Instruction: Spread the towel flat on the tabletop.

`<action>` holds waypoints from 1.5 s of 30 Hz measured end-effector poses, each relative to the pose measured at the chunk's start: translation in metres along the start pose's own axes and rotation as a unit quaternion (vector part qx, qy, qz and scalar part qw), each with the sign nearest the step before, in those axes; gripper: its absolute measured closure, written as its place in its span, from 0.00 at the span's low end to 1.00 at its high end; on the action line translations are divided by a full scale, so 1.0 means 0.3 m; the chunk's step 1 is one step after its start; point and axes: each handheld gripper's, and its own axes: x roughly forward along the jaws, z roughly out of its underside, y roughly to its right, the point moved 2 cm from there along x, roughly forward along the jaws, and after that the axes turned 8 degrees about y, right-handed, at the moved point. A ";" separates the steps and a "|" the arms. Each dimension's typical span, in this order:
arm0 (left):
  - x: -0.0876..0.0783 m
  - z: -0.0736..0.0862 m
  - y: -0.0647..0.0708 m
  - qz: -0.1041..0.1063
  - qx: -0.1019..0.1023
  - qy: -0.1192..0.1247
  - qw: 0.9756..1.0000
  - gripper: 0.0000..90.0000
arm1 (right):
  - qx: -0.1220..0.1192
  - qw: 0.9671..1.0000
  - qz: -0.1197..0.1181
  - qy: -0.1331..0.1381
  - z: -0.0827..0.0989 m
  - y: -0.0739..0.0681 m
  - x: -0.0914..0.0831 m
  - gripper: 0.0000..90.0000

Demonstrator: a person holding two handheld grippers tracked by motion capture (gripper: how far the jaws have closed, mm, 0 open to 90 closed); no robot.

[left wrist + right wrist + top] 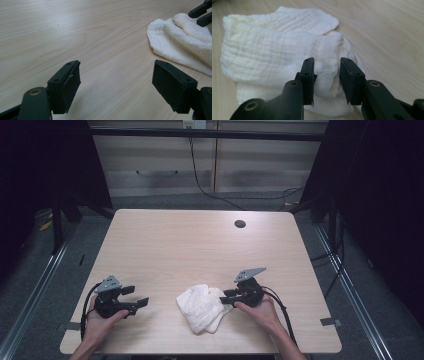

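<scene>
We see a white cloth (202, 308) lying bunched near the front edge of the tabletop (200, 240), roughly midway between the two hands. The far half of the pale wood-grain surface is bare up to a small round dark hole (240, 224) near the back edge, so there is wide room ahead and to both sides. The cloth is soft, crinkled gauze folded into thick rolled layers with rounded edges. Our right gripper (326, 75) has a thick fold of the cloth between its jaws, the pads pinching it on both sides. Our left gripper (116, 85) sits well apart from the cloth above bare wood, its flat black jaws spread wide around nothing.
</scene>
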 end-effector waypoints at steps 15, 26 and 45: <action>0.005 0.001 0.003 0.001 0.000 -0.003 1.000 0.25 | -0.017 0.998 0.027 0.059 -0.117 0.011 -0.046 0.98; 0.000 0.000 -0.002 -0.001 0.000 0.000 1.000 0.25 | -0.045 0.991 0.042 0.115 -0.321 0.021 -0.119 0.98; 0.007 0.001 0.002 -0.001 0.000 -0.004 1.000 0.25 | -0.027 0.998 0.004 0.056 -0.046 -0.036 -0.083 0.98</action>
